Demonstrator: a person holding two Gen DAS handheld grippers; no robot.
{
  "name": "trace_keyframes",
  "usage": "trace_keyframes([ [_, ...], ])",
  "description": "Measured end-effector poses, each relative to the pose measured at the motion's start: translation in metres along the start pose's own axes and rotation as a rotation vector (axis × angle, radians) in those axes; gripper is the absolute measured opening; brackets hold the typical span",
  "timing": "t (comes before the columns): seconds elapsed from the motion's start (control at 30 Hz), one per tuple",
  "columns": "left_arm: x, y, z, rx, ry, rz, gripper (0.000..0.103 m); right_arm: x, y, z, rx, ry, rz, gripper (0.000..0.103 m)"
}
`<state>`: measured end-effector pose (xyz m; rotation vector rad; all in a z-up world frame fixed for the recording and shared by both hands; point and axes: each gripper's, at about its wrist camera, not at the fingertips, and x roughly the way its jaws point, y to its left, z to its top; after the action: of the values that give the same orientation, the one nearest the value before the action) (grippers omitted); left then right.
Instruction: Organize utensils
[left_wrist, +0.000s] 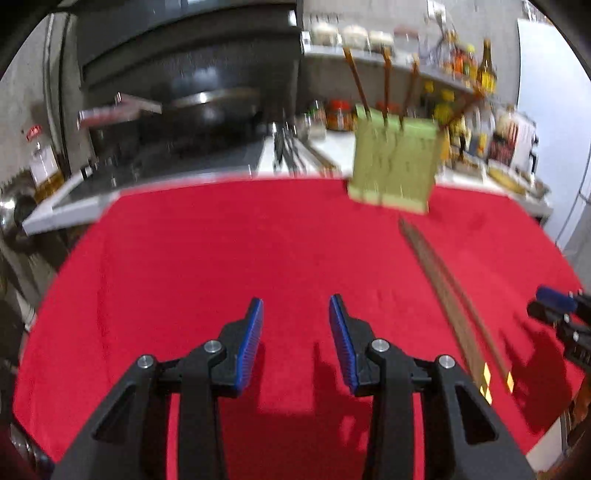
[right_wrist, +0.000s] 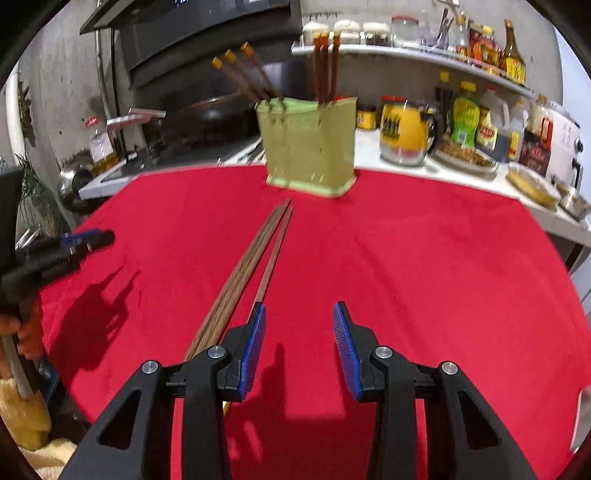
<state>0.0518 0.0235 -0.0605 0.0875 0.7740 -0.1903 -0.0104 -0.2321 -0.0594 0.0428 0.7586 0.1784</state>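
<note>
Blue-padded and nearest the lens, the right claw (right_wrist: 299, 317) stands partly open over the red desk (right_wrist: 443, 277) with nothing between its pads. Loose chopsticks (right_wrist: 255, 266) lie on the cloth just beside its left finger, running from about 7 o'clock up toward 12 o'clock, tips aimed at the green holder (right_wrist: 310, 147). That holder stands upright at 12 o'clock on the far edge of the desk, with several chopsticks already standing in it. The left claw (left_wrist: 296, 314) is likewise partly open and empty, above bare cloth; from its view the loose chopsticks (left_wrist: 443, 288) lie at 3 o'clock and the holder (left_wrist: 395, 166) at 1 o'clock.

The step in hand looks like picking up the loose sticks. To do it well, the right claw should shift toward 9 o'clock so the sticks sit between the pads, come down close to the cloth, and close across them near mid-length so they lift level. Gripping near the thin ends would likely let them swing.
</note>
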Motion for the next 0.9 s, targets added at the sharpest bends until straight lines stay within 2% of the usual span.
trace_keyframes([
  [0.13, 0.006, -0.011, -0.023, 0.006, 0.073, -0.048, 0.037, 0.005, 0.011, -0.015, 0.0, 0.041, 0.014, 0.04],
  [0.2, 0.008, -0.018, -0.027, 0.01, 0.085, -0.069, 0.037, 0.01, 0.018, -0.018, -0.006, 0.054, 0.019, 0.038],
  [0.3, 0.011, -0.026, -0.027, 0.021, 0.098, -0.098, 0.038, 0.019, 0.027, -0.015, -0.03, 0.067, 0.03, 0.022],
  [0.5, 0.017, -0.034, -0.024, 0.029, 0.103, -0.111, 0.038, 0.036, 0.038, -0.005, -0.067, 0.092, 0.023, 0.019],
  [0.57, 0.018, -0.036, -0.022, 0.029, 0.103, -0.115, 0.038, 0.042, 0.039, -0.004, -0.078, 0.101, 0.002, 0.014],
  [0.6, 0.019, -0.037, -0.02, 0.025, 0.104, -0.123, 0.038, 0.043, 0.038, -0.004, -0.082, 0.104, -0.006, 0.009],
  [0.63, 0.019, -0.038, -0.02, 0.024, 0.103, -0.129, 0.038, 0.042, 0.036, -0.004, -0.085, 0.1, -0.019, 0.008],
  [0.9, 0.024, -0.062, -0.012, 0.039, 0.13, -0.23, 0.038, 0.03, -0.017, -0.012, 0.016, 0.089, -0.096, 0.007],
])
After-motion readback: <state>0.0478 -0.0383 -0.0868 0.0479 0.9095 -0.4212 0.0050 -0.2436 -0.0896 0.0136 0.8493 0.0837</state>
